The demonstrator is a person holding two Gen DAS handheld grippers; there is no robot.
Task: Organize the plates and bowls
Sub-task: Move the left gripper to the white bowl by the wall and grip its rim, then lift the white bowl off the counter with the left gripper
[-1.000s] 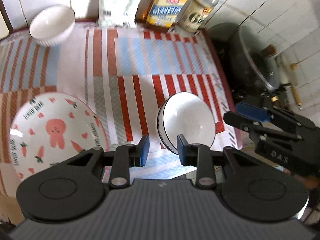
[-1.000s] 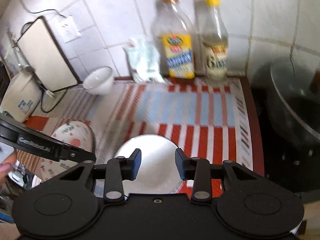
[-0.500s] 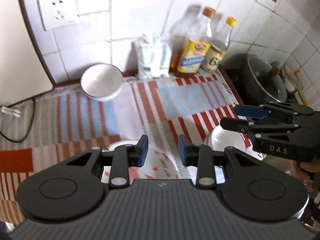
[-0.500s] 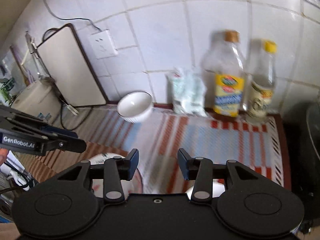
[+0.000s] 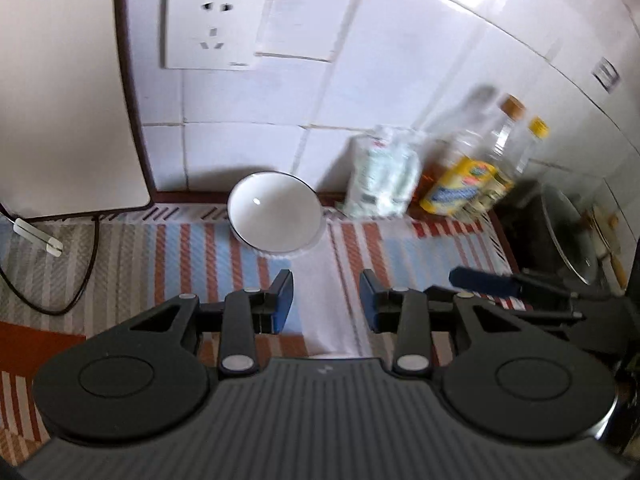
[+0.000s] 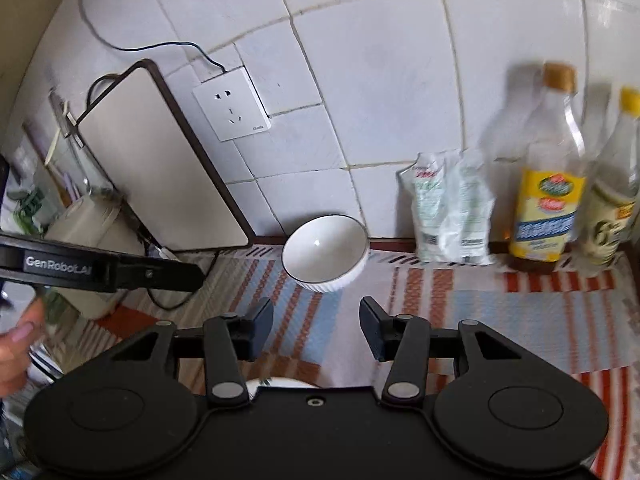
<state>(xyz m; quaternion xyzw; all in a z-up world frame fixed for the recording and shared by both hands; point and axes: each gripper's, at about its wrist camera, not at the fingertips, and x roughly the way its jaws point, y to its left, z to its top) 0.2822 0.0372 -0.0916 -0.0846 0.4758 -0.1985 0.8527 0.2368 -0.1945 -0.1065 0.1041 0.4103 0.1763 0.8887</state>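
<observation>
A white ribbed bowl with a dark rim [image 5: 275, 215] [image 6: 326, 252] stands upright on the striped cloth against the tiled wall. My left gripper [image 5: 326, 298] hovers short of it, its jaws opening with nothing between them. My right gripper [image 6: 316, 322] also faces the bowl from a little way off, jaws opening and empty. In the left wrist view the right gripper's blue-padded fingers [image 5: 484, 282] reach in from the right. A sliver of a white dish rim [image 6: 286, 383] peeks out under the right gripper's body; the patterned plate is out of sight.
A plastic pouch [image 6: 452, 208] and two oil bottles [image 6: 548, 184] stand along the wall to the right. A pale board [image 5: 60, 92] leans at the left with a black cable [image 5: 86, 276] beside it. A lidded pot [image 5: 572, 236] sits past the cloth's right edge. A hand [image 6: 16, 344] shows at far left.
Both grippers have tilted up and moved toward the wall; the near bowl and patterned plate dropped out of view, and the far bowl now looms closer. Both pairs of jaws stand wider.
</observation>
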